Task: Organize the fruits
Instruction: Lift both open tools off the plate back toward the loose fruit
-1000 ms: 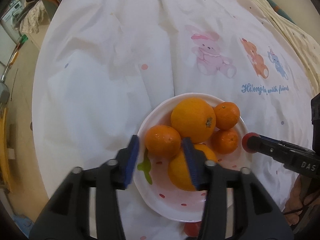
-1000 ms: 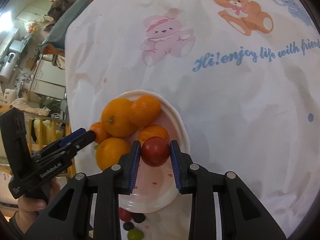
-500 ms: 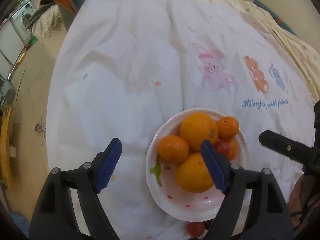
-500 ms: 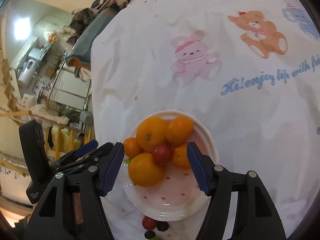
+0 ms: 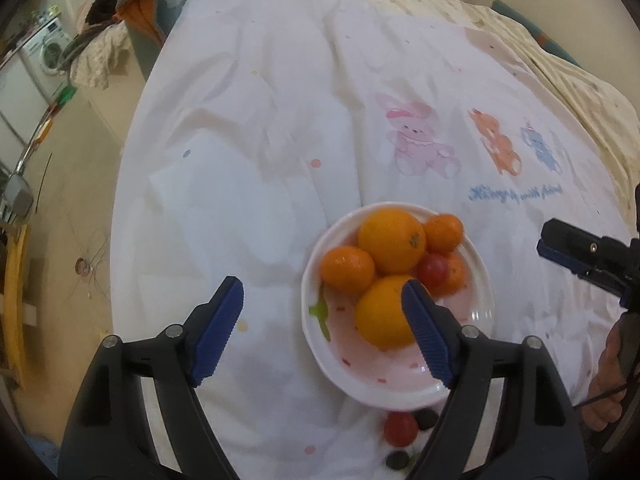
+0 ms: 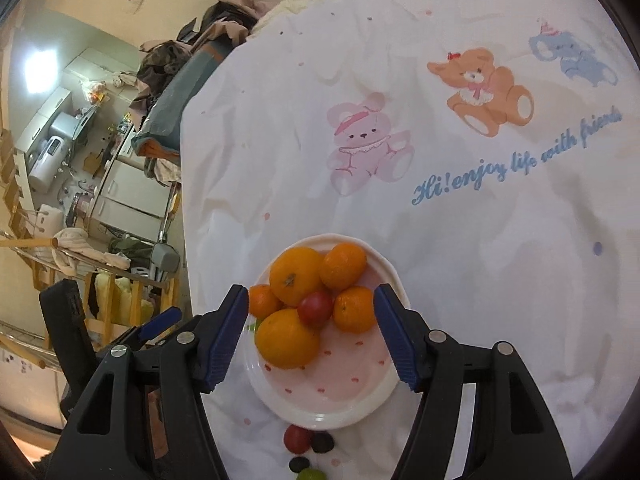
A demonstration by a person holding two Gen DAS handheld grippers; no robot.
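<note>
A white bowl with pink dots [image 5: 472, 312] [image 6: 360, 396] sits on the white cartoon-print cloth. It holds two large oranges [image 5: 391, 240] [image 6: 295, 276], three small tangerines [image 5: 347, 269] [image 6: 343, 266] and a red cherry tomato [image 5: 433, 269] [image 6: 315, 309]. My left gripper [image 5: 324, 330] is open and empty, raised above the bowl's left side. My right gripper [image 6: 310, 338] is open and empty, raised above the bowl. A loose red tomato [image 5: 400, 428] [image 6: 297, 438], dark grapes [image 6: 322, 442] and a green grape [image 6: 310, 474] lie on the cloth in front of the bowl.
The cloth [image 5: 280, 160] covers a round table with its edge at left. Beyond it are floor, a washing machine [image 5: 48, 54] and clutter. The right gripper also shows at the right of the left wrist view [image 5: 580, 260].
The right gripper opened and left the red tomato in the bowl among the oranges. The left gripper opened off the small tangerine. Both grippers pulled back and up from the bowl.
</note>
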